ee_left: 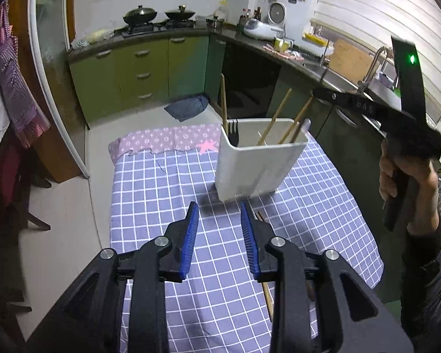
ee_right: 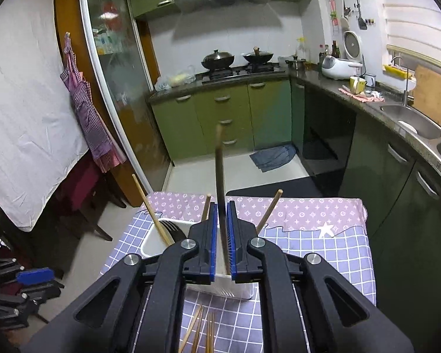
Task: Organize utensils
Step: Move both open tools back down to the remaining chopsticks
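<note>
Bin holds chopsticks and black fork.

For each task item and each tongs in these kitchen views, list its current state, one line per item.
Left tongs: open, empty, above the tablecloth.
Right tongs: shut on a chopstick, held upright over the bin.
White bin: upright on the table, holding chopsticks and a black fork.
Loose chopsticks: lying flat on the checked tablecloth.

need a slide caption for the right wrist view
Right hand-held gripper shut on a chopstick above the white holder; more chopsticks lie on the checked cloth.
</note>
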`<act>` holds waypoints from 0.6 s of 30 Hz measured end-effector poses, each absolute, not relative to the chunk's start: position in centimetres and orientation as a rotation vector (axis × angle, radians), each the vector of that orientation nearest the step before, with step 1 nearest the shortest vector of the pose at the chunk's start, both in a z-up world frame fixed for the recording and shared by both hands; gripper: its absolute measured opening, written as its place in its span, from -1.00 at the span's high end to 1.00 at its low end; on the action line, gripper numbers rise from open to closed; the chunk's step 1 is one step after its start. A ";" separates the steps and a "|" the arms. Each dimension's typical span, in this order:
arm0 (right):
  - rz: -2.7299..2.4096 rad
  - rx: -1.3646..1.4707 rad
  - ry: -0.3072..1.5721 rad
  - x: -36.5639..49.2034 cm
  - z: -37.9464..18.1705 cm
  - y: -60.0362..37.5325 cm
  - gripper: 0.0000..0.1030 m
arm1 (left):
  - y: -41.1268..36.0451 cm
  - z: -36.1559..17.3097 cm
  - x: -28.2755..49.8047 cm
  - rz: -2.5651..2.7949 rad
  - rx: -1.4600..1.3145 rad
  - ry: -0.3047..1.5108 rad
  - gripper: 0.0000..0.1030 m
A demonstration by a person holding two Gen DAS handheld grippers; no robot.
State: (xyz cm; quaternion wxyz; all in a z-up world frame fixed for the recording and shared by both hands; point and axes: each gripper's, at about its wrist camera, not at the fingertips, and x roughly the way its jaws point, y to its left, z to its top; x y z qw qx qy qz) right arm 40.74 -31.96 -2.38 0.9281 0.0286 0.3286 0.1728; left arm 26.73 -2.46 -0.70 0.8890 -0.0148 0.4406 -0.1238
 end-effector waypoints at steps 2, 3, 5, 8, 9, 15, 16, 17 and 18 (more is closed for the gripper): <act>0.352 0.052 0.640 39.7 -1.6 -32.3 0.74 | -3.3 -1.3 26.8 -0.268 -0.019 0.929 0.42; 0.354 0.052 0.626 39.2 -1.2 -32.5 0.74 | -3.7 -1.6 26.8 -0.273 -0.014 0.937 0.41; 0.380 0.052 0.599 37.1 -0.3 -33.2 0.73 | -4.5 -2.5 27.0 -0.282 -0.001 0.961 0.39; 0.410 0.030 0.611 33.7 -0.3 -34.0 0.54 | -6.0 -4.4 27.4 -0.294 0.023 1.011 0.39; 0.414 0.009 0.636 32.6 -1.1 -34.3 0.49 | -6.5 -5.3 27.6 -0.295 0.029 1.037 0.39; 0.334 -0.086 0.782 30.0 -7.7 -37.1 0.47 | -9.2 -11.3 29.1 -0.292 0.031 1.207 0.39; 0.325 -0.083 0.808 29.8 -8.8 -37.6 0.47 | -9.7 -12.1 29.4 -0.289 0.039 1.228 0.39; 0.313 -0.068 0.846 29.9 -10.2 -38.5 0.47 | -10.2 -13.1 29.7 -0.281 0.051 1.250 0.39; 0.304 -0.063 0.867 29.8 -11.2 -39.1 0.47 | -10.6 -13.7 30.0 -0.276 0.055 1.269 0.39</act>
